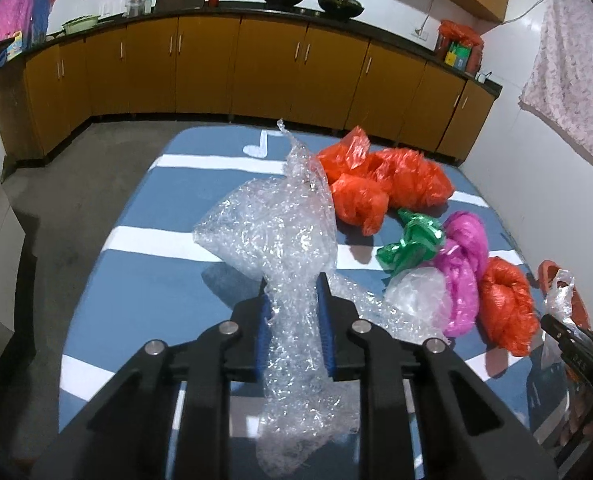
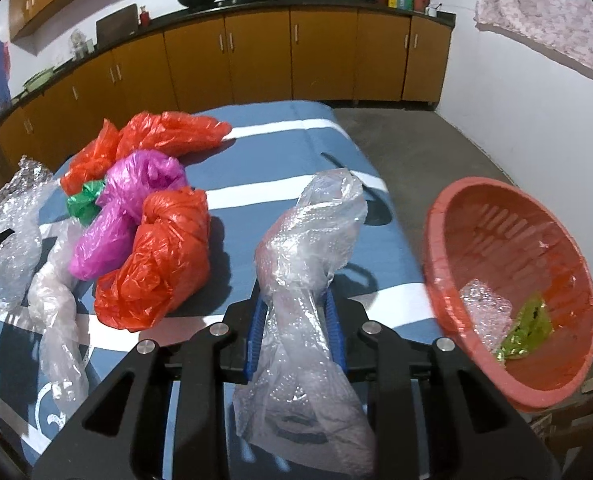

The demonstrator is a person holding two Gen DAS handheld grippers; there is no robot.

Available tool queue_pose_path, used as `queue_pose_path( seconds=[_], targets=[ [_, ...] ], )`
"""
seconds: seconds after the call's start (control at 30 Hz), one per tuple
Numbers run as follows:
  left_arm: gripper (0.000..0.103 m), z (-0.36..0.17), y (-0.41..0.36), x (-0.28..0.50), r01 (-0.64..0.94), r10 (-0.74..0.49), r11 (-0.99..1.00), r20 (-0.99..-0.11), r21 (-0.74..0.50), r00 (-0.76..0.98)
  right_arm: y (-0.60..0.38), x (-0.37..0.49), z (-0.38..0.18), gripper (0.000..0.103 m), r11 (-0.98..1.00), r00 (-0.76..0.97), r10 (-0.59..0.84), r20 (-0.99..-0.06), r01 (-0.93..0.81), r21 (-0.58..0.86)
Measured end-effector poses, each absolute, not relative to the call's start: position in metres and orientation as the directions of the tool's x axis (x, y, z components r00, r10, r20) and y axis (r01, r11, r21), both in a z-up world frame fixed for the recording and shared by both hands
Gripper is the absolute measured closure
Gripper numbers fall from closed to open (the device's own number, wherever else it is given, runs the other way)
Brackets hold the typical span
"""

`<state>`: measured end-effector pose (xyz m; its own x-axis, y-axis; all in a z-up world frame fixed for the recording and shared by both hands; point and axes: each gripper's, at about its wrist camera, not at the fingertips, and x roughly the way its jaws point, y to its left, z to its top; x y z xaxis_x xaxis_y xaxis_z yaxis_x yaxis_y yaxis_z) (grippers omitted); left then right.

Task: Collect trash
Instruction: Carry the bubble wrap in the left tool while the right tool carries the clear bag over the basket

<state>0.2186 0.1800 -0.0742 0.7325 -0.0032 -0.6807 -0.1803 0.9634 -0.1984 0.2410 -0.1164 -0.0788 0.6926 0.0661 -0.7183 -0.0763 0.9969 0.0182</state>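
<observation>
My left gripper (image 1: 294, 292) is shut on a crumpled sheet of clear bubble wrap (image 1: 272, 232), lifted above the blue striped table (image 1: 136, 300). My right gripper (image 2: 296, 304) is shut on a clear plastic bag (image 2: 316, 224) wrapped around bubble wrap, held just left of the red basket (image 2: 508, 396). On the table lie orange bags (image 1: 380, 184) (image 2: 156, 272), a pink bag (image 1: 462, 268) (image 2: 132, 208), a green wrapper (image 1: 410, 244) (image 2: 82, 200) and another clear bag (image 2: 56, 312). The basket holds a piece of bubble wrap (image 2: 482, 300) and a green wrapper (image 2: 524, 332).
Yellow kitchen cabinets (image 1: 256, 68) under a dark counter line the far wall. Grey floor (image 2: 436, 148) surrounds the table. A patterned cloth (image 1: 572, 76) hangs on the right wall. The basket sits at the table's right edge.
</observation>
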Motion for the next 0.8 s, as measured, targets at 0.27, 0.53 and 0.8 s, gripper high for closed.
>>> queue_pose_path(
  seconds=[0.27,0.53,0.8],
  targets=[
    [0.082,-0.039,0.166,0.199,-0.117,-0.027,0.975,-0.62,-0.19,0.784,-0.128,0.224,-0.049,0.074,0.998,0.747,0.055,-0.662,-0.068,0.007],
    [0.082,-0.007,0.122,0.19,0.003,-0.106,0.984,-0.563,-0.18,0.82,-0.148,0.205,-0.027,0.074,0.999,0.794,0.028,-0.607,-0.043,-0.011],
    [0.082,0.01,0.054,0.189,0.155,-0.233,0.97,-0.532,-0.187,0.814,-0.189,0.192,-0.017,0.074,0.999,0.815,-0.053,-0.577,0.046,-0.027]
  ],
)
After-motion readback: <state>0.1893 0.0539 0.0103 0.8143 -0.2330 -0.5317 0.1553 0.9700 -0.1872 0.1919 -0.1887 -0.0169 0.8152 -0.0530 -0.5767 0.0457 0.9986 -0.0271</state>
